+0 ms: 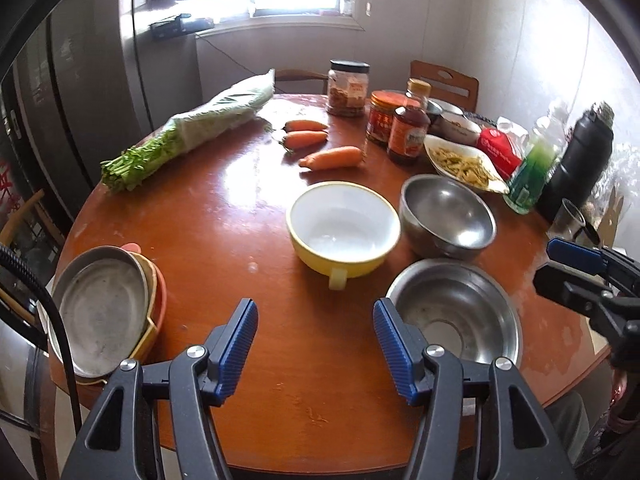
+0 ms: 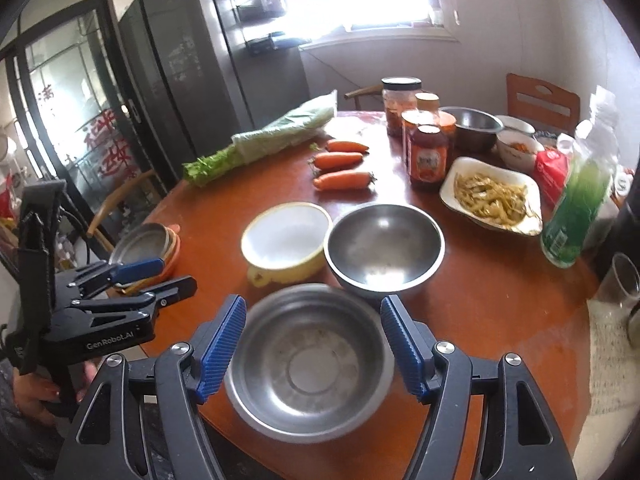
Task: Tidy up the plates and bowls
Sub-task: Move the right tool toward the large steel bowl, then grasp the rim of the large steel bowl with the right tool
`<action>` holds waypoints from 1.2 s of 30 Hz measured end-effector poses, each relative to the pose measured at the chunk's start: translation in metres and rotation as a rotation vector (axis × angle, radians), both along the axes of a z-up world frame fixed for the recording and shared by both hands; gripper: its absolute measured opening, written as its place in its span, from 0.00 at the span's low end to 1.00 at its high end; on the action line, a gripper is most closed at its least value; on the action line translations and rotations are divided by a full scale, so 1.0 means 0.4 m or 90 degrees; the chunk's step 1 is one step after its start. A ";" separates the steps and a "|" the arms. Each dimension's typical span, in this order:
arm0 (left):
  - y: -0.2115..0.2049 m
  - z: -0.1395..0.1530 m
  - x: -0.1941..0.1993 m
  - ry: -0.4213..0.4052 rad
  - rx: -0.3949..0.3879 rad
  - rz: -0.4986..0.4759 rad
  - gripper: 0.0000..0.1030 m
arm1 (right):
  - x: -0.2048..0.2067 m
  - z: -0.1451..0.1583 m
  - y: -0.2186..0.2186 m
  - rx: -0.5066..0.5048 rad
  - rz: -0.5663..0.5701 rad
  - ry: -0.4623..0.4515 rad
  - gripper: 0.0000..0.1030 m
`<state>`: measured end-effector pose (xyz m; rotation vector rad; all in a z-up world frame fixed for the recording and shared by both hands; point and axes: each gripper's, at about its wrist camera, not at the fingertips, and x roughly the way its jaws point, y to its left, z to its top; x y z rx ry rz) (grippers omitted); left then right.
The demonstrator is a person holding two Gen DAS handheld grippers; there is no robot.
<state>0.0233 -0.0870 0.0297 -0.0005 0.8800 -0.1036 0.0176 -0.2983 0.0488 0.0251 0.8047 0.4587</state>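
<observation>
My left gripper (image 1: 316,320) hangs open over bare wood of the round table (image 1: 224,216), with nothing between its fingers. To its left stands a stack of plates (image 1: 104,312), a steel one on top. Ahead sit a yellow bowl (image 1: 344,228) with a white inside, a deep steel bowl (image 1: 448,216) and a shallow steel bowl (image 1: 456,312). My right gripper (image 2: 314,320) is open above the shallow steel bowl (image 2: 308,352), its blue pads on either side and clear of the rim. The yellow bowl (image 2: 286,240) and the deep steel bowl (image 2: 384,248) lie beyond it.
Three carrots (image 1: 308,140), bagged greens (image 1: 192,128), jars (image 1: 348,88), sauce bottles (image 1: 408,132), a dish of food (image 1: 460,160), a green bottle (image 1: 532,168) and a black flask (image 1: 580,160) crowd the far side. A glass (image 2: 618,280) stands at the right edge. Chairs ring the table.
</observation>
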 end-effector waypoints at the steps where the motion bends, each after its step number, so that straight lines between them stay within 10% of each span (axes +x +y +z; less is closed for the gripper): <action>1: -0.007 -0.005 0.000 0.001 0.001 -0.004 0.59 | -0.004 -0.005 -0.003 -0.004 0.000 -0.002 0.70; 32: -0.082 -0.124 0.033 0.063 -0.029 -0.051 0.59 | 0.033 -0.165 -0.040 -0.036 -0.073 0.055 0.70; 36: -0.107 -0.137 0.040 0.070 -0.029 -0.072 0.59 | 0.038 -0.181 -0.047 -0.041 -0.086 0.051 0.58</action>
